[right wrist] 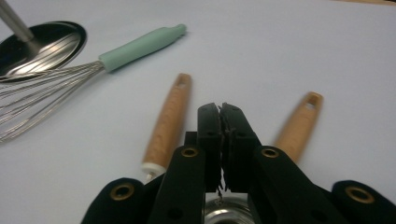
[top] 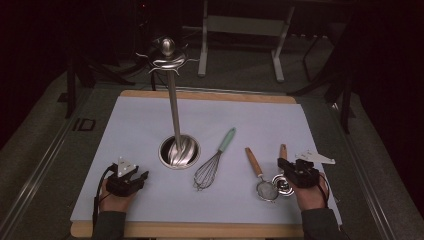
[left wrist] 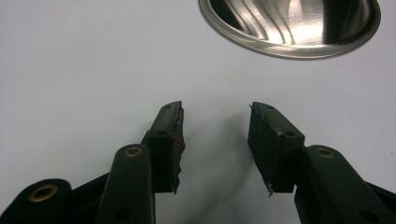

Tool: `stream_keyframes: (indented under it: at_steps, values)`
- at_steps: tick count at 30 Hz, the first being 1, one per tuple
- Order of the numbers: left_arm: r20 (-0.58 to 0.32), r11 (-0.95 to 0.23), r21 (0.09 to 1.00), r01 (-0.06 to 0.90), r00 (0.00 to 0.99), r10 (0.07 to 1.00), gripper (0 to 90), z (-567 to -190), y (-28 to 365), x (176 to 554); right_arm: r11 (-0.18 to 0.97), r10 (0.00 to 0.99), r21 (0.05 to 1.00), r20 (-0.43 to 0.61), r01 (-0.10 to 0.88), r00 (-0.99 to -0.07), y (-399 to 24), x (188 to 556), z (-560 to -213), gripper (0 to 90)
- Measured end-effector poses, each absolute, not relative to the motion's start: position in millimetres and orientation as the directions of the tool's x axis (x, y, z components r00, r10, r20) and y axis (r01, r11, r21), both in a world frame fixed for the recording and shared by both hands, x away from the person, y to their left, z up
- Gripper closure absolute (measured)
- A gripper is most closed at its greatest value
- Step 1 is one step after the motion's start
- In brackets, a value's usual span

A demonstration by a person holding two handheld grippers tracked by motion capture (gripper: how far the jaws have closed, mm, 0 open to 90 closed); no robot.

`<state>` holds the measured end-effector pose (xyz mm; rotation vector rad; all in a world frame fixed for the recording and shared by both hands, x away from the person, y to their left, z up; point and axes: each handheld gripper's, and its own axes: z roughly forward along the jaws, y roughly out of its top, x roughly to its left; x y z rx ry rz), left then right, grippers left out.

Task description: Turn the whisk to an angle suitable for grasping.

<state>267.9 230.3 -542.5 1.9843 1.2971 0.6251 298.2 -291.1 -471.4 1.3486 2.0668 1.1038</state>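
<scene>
**Currently clenching over the scoop**

Pressing the pads [right wrist: 209, 126] of the right gripper [right wrist: 220, 108] flat together, clenching on nothing that can be seen between them. Hovering directly over the scoop [right wrist: 299, 125]: catching its steel bowl just under the roots of the jaws, and tracing its wooden handle onward, ahead of the tips and a little to their right. Finding the scoop flat on the mat [top: 140, 130], near the right front corner, long axis nearly in line with the jaws. Passing the strainer [right wrist: 168, 126] just to the left, its handle roughly parallel, then the whisk [right wrist: 140, 46] farther out.

Resting the left gripper [left wrist: 215, 112] on the mat with jaws spread and empty, near the base of the stand [left wrist: 289, 28] and well apart from the scoop.

Judging the right hand much the nearer. Probably needing to spread the jaws again and reach forward and rightward along the handle, closing across its width.
</scene>
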Motion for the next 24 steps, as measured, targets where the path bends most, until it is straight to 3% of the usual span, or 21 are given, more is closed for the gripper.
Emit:
stream_keyframes:
  at_steps: [24]
  values:
    - [0.034,-0.280,0.750,0.599,0.388,0.921,55.2,-542.4,229.9,267.9,0.363,0.789,0.788,0.024,0.497,-0.614,-193.5,309.1,-453.5,89.8]
